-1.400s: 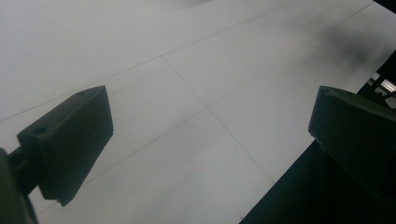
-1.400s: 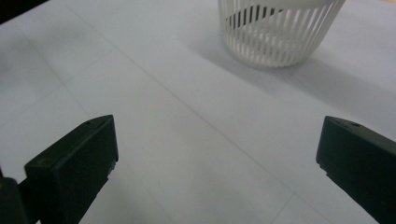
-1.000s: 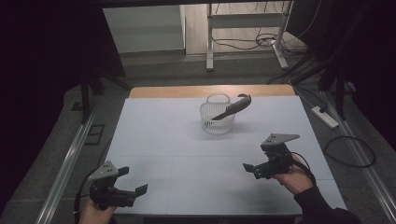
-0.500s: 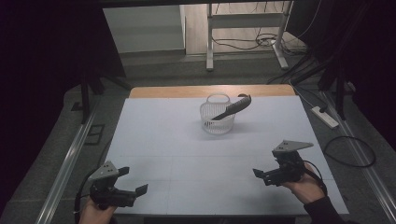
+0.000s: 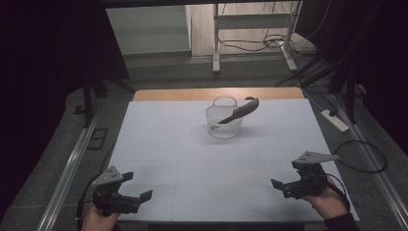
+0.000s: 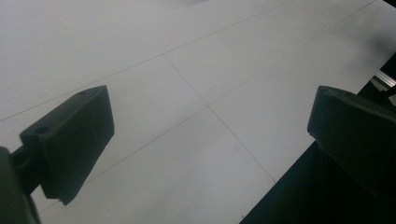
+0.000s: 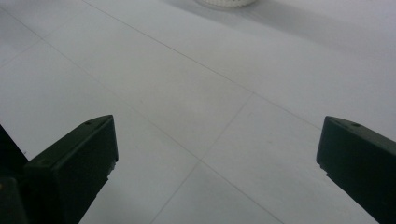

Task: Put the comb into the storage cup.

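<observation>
The right claw is wide open and holds nothing, low over the desk near its front right corner. The left claw is open too, at the front left corner. The basket stands far from both, with a dark comb leaning inside it.

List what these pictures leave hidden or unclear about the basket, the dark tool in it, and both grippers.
- Dark comb-like tool, high view: lower end hidden behind the basket's mesh wall; too small to name surely.
- White basket, right gripper view: cut off by the top edge.
- Left gripper, left gripper view: right-hand jaw cut by the frame edge.
- Right gripper, high view: dim.
</observation>
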`<state>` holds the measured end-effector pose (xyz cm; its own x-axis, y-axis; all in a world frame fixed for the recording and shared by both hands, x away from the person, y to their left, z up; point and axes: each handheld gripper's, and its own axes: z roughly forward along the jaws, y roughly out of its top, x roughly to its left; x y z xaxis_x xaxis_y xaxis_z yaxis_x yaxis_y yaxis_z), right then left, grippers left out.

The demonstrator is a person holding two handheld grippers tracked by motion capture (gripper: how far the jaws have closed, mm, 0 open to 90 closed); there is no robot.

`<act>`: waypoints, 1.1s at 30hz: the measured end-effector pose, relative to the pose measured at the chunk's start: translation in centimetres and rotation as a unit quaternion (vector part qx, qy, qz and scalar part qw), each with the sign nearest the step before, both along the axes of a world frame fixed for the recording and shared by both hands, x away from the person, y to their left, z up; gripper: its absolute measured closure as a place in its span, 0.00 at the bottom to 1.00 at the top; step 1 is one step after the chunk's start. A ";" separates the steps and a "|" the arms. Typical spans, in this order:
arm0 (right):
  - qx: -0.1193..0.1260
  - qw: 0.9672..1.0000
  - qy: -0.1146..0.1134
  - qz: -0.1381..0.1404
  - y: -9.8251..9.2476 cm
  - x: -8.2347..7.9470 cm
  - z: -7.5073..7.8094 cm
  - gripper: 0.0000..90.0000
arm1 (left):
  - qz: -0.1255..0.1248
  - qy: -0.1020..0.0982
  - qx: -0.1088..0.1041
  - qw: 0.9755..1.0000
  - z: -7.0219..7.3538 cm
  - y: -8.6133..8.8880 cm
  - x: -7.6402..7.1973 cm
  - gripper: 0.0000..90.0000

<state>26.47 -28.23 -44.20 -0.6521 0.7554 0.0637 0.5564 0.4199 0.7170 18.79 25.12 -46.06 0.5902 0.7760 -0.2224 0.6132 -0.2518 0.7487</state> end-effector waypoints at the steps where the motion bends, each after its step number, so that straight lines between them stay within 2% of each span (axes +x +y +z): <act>1: 0.000 1.000 0.000 -0.001 -0.2 -0.1 0.0 0.00 | 0.000 0.000 0.000 1.000 0.0 0.0 0.0 0.02; 10: 0.000 1.000 -0.002 -0.022 -1.6 -1.2 0.1 0.00 | 0.000 -0.002 0.001 1.000 0.0 0.0 0.0 0.02; 33: -0.018 0.998 0.002 -0.064 -4.0 -3.5 -0.4 0.00 | 0.020 -0.010 0.028 0.999 0.2 0.1 -0.3 0.02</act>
<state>22.97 -32.21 -44.59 -0.5494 0.8347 0.0375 0.6104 0.3703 0.7002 18.49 25.18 -45.90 0.5632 0.8096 -0.1653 0.6080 -0.2705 0.7465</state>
